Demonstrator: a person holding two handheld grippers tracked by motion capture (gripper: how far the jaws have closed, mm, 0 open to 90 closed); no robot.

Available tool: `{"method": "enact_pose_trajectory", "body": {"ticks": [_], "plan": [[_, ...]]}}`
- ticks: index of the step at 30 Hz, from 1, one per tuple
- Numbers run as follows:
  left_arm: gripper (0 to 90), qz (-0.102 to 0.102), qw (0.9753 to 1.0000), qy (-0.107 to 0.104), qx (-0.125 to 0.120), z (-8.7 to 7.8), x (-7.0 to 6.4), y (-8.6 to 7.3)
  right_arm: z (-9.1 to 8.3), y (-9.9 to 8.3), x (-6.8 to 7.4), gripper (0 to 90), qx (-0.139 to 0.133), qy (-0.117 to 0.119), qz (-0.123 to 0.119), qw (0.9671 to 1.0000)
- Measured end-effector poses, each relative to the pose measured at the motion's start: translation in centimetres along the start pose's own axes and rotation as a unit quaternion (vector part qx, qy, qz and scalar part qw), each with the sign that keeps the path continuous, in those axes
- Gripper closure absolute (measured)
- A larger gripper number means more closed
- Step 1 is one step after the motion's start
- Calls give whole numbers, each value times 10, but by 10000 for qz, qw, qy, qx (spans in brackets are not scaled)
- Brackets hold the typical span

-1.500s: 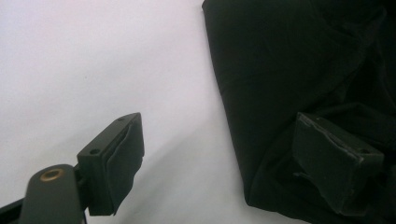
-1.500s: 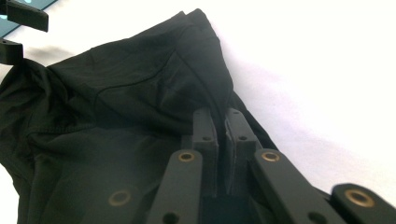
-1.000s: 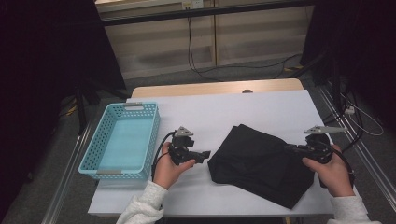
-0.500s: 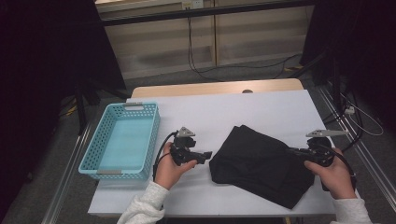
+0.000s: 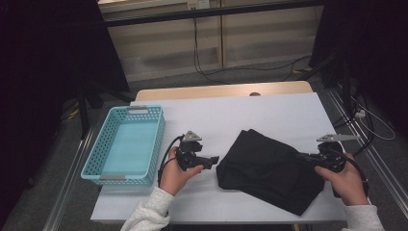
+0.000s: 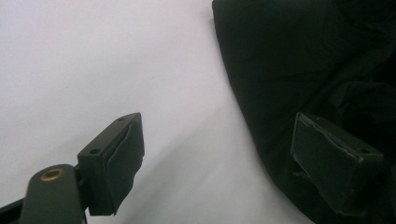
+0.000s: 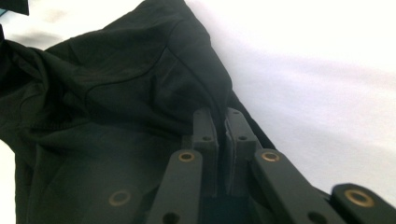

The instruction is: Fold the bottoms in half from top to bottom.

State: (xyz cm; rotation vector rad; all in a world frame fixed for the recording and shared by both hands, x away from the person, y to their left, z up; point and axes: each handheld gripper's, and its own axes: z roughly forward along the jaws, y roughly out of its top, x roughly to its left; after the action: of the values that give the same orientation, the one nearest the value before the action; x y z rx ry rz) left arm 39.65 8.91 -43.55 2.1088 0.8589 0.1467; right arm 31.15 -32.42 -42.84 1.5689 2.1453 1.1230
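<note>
Your right gripper clamps the right edge of the black garment lying crumpled on the white table, while your left gripper hovers spread wide just beside its left edge.

Black cloth, plain, no print; seams show as faint darker lines in the right gripper view. Worktop white, with a pale wood strip along its far edge. Basket light turquoise, lattice-pierced walls, grey tabs at both ends. Left hand-held gripper black; brass-coloured rivets. Right hand-held gripper black, with brass-coloured rivets and a grey plate on top. Sleeves light grey, speckled. Floor grey.
</note>
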Motion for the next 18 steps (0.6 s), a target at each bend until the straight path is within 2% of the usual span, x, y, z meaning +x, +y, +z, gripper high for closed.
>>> {"method": "enact_pose_trajectory", "body": {"ticks": [10,18], "plan": [[173,41,10000,0,-51,0,-1,3,-13,0,-3,851,-82,-51,38,9999],[173,85,9999,-66,31,8,-4,5,-26,-5,-6,851,-59,-86,135,9999]]}}
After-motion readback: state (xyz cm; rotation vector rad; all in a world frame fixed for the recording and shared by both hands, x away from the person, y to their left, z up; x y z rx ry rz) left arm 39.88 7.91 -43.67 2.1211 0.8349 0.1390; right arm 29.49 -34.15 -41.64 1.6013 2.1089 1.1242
